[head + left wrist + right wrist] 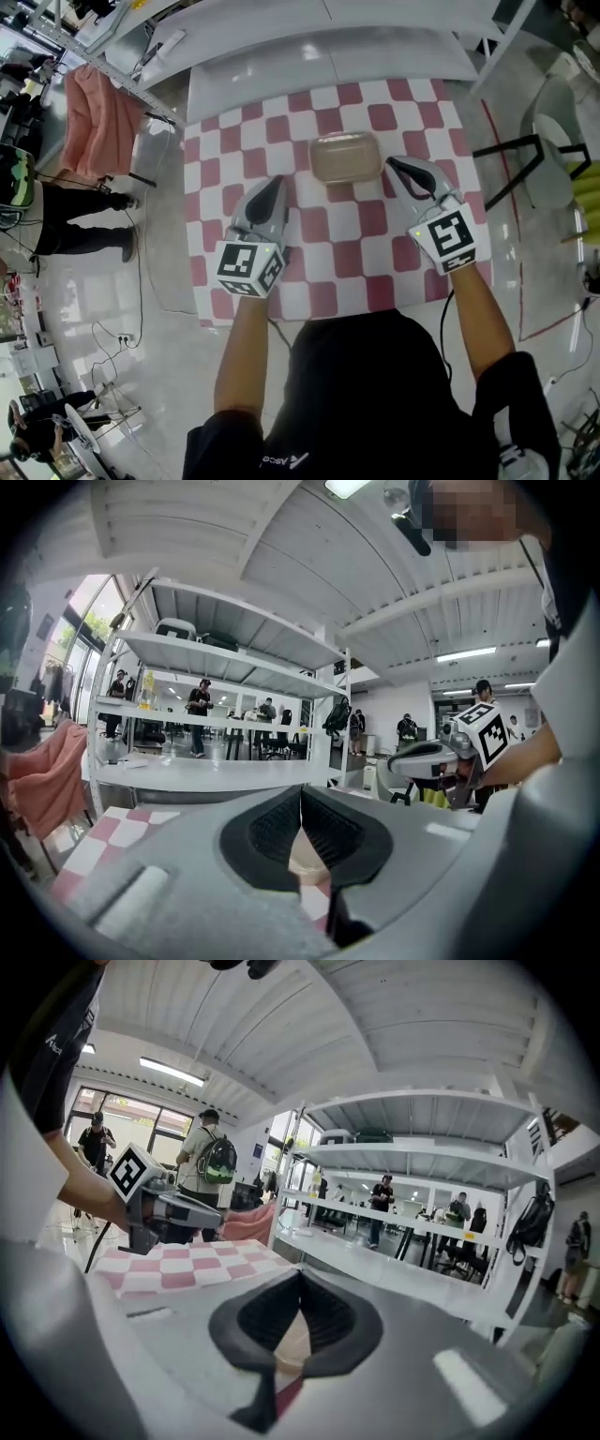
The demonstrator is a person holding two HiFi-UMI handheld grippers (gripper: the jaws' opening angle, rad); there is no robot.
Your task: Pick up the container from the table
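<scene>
On the left side of the checkered counter (328, 274), the left forearm reaches forward and the left claw (277, 181) points almost level, its jaws pressed together with nothing between them. The pale container (345, 157) lies flat between both claws, toward the far edge. The right claw (392, 162), also closed and empty, has its tip just beside the container's right side.

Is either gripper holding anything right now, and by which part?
Nothing is held. The left gripper and right gripper both have their jaws together and empty. The container sits on the checked table between them.
</scene>
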